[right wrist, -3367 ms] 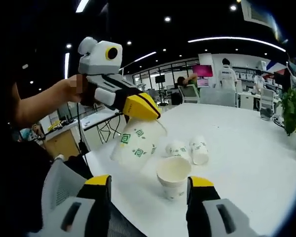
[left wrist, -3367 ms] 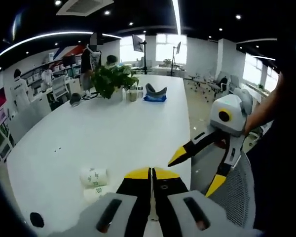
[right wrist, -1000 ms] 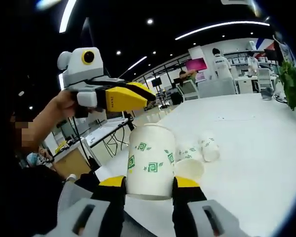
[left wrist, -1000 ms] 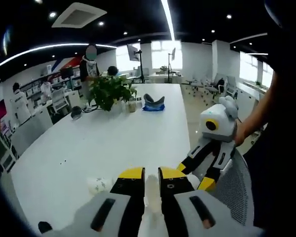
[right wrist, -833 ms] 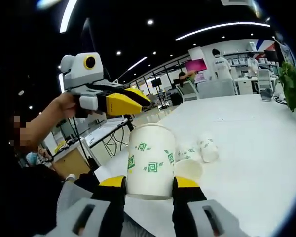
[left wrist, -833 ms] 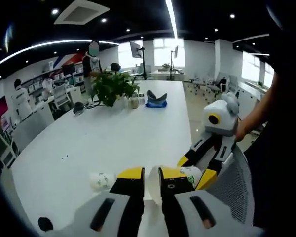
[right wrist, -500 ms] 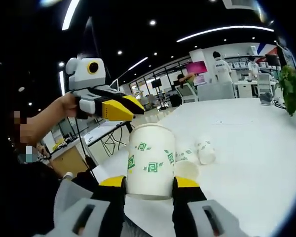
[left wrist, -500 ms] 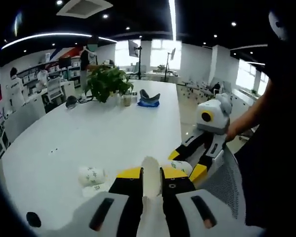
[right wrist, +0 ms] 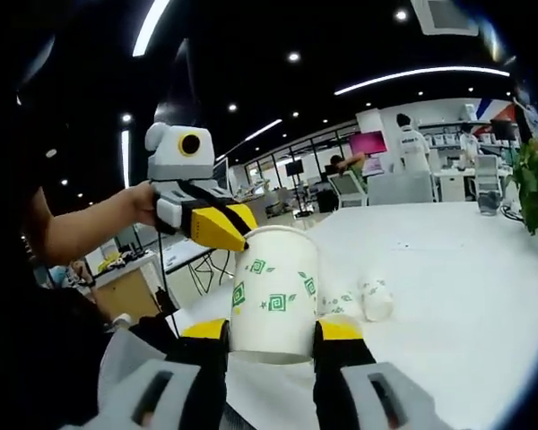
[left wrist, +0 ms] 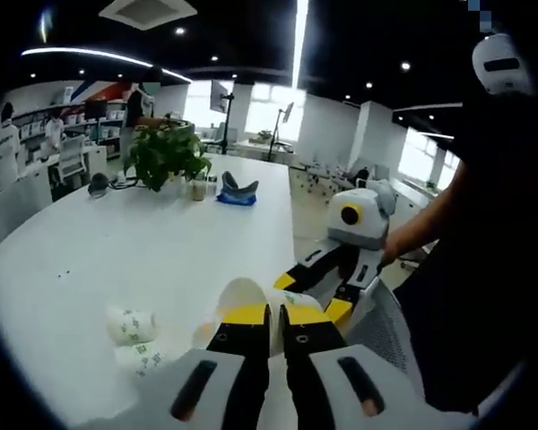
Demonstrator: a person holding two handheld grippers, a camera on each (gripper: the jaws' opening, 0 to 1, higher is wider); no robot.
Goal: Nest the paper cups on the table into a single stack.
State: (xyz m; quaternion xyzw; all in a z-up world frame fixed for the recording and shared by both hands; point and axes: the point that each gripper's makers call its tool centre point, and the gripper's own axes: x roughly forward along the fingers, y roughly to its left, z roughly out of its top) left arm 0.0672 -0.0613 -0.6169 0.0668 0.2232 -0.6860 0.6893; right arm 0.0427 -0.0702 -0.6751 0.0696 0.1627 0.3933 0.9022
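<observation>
Left tool [left wrist: 275,315]: jaws standing together, pinching the rim of a paper cup [left wrist: 236,296].
Right tool [left wrist: 312,296]: entering from the right, gripping a printed cup [left wrist: 299,298] just beside the first.
Counter [left wrist: 117,255]: carrying two loose cups [left wrist: 134,336] lying on their sides.
Far end: potted plant [left wrist: 164,154] standing.

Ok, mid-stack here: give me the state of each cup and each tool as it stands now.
Held cup: upright, off the table, clamped by its sides.
Right tool: shut on the held cup.
Left tool: jaws together at the held cup's rim; whether it grips the rim, cannot tell.
Two lying cups: on their sides on the table, unstacked.
</observation>
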